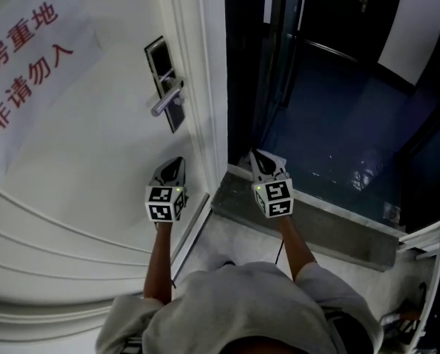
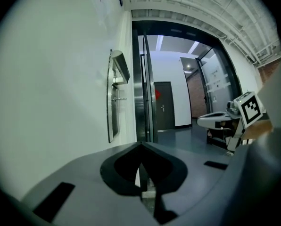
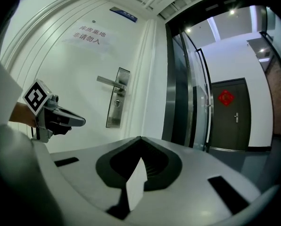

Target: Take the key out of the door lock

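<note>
Free air before lock plate [image 1: 159, 54], lever handle [image 1: 167, 99] juts out, doorframe [image 1: 202, 87] rt.

The person holds both arms out in front, side by side and a little apart. The left forearm [image 1: 158, 260] is bare and reaches forward from a grey sleeve [image 1: 124, 319]. The left gripper [image 1: 177, 161] sits at the end of it and points ahead, with its marker cube [image 1: 165, 203] just above the hand. Its fingers [image 2: 131, 147] meet at the tips with nothing between them. The right forearm [image 1: 294, 245] is also bare and angles slightly inward. It carries the right gripper [image 1: 255, 154] at about the same height, level with the left one. The right gripper's fingers are closed tip to tip and empty.
</note>
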{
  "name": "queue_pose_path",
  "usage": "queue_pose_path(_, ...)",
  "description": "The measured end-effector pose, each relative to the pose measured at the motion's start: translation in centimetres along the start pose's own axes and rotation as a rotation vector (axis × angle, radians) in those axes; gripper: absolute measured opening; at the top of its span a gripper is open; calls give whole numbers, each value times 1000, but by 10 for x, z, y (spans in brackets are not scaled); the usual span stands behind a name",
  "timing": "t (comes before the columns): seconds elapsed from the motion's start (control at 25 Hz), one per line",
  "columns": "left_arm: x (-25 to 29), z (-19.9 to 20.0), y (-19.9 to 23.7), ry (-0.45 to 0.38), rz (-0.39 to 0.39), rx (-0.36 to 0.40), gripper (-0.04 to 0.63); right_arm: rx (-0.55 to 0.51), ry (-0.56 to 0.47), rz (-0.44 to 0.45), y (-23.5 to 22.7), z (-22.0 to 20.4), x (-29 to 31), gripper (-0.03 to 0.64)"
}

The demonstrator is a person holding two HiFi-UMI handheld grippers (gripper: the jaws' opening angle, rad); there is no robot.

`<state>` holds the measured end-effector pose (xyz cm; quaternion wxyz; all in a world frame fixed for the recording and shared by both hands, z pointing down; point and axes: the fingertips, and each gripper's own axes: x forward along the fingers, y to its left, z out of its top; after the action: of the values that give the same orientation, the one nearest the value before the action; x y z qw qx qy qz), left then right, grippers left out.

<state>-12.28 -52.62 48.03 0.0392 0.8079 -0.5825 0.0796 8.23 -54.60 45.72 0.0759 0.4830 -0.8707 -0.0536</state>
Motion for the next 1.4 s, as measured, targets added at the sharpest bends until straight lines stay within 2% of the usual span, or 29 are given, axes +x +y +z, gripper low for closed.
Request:
queue_pose_path(0.28, 24, -19, 3, 49, 16, -21, 18, 17, 46, 45, -2, -22, 25, 23)
queue_pose_path(0.56, 26, -33, 8, 78, 27, -43, 18, 36, 79, 55, 1, -39, 31, 23)
queue_pose_path(0.92, 25, -36, 20, 81, 28, -45, 18, 35, 104, 56, 10, -50, 37, 23)
queue_pose_path(1.16, 11, -22, 34, 47, 53, -33, 18, 21, 73, 63, 16, -35, 52, 23)
queue_pose_path(1.4, -13, -20, 56, 39, 109, -35, 18, -6, 33, 132, 45, -11, 75, 23)
